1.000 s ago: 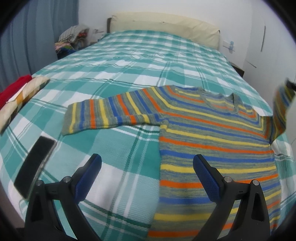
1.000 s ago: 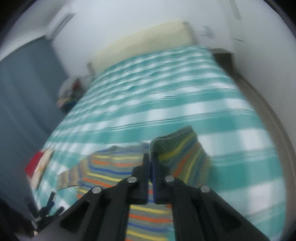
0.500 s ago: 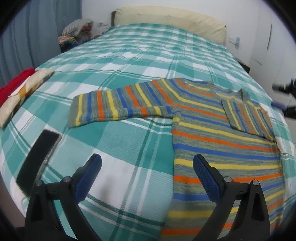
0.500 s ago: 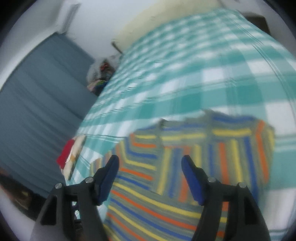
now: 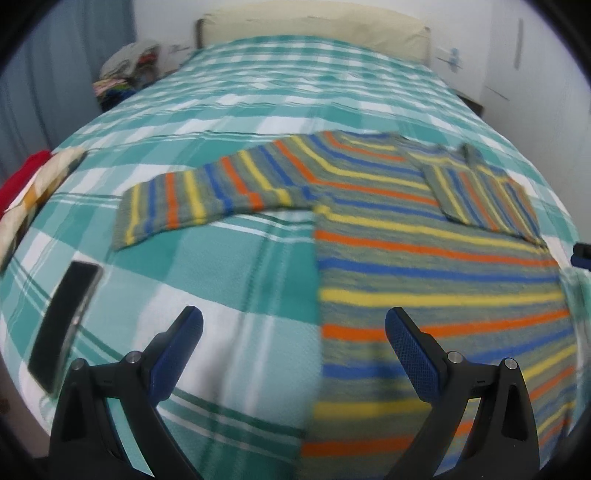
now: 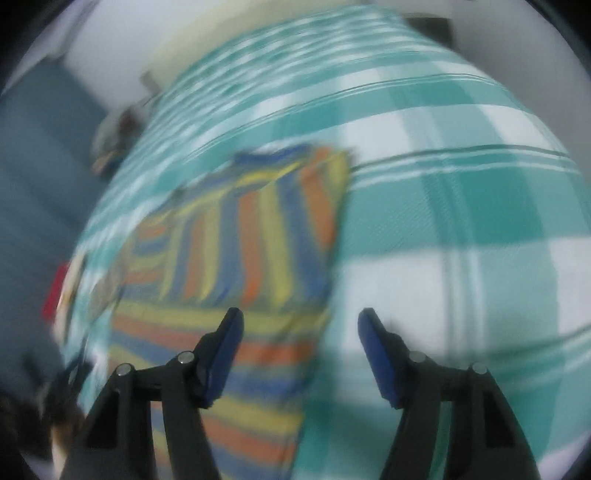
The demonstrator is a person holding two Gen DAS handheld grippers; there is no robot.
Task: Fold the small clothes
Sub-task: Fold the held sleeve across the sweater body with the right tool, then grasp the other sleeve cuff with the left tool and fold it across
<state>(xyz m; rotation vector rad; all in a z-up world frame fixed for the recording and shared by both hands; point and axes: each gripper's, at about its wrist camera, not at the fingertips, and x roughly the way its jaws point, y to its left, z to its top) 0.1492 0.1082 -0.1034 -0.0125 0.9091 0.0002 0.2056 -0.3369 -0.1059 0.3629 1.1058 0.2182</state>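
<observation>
A small sweater (image 5: pixel 406 251) with orange, yellow and blue stripes lies flat on the bed. Its left sleeve (image 5: pixel 207 192) stretches out to the left. Its right sleeve (image 5: pixel 480 195) lies folded across the chest. My left gripper (image 5: pixel 293 332) is open and empty above the sweater's lower left edge. My right gripper (image 6: pixel 299 332) is open and empty over the sweater's right edge; the sweater (image 6: pixel 240 258) shows blurred there, with the folded sleeve on top. The right gripper's tip (image 5: pixel 581 254) shows at the right edge of the left wrist view.
The bed has a teal and white plaid cover (image 5: pixel 221 273). A black phone (image 5: pixel 66 317) lies at the left near the bed's edge. Red and cream folded cloth (image 5: pixel 33 184) lies further left. A clothes pile (image 5: pixel 125 74) and a headboard (image 5: pixel 314 22) are at the back.
My right gripper was shut on the right sleeve, carried it over the chest, opened and let it go. It has since drawn back to the sweater's right edge. The left gripper stayed open.
</observation>
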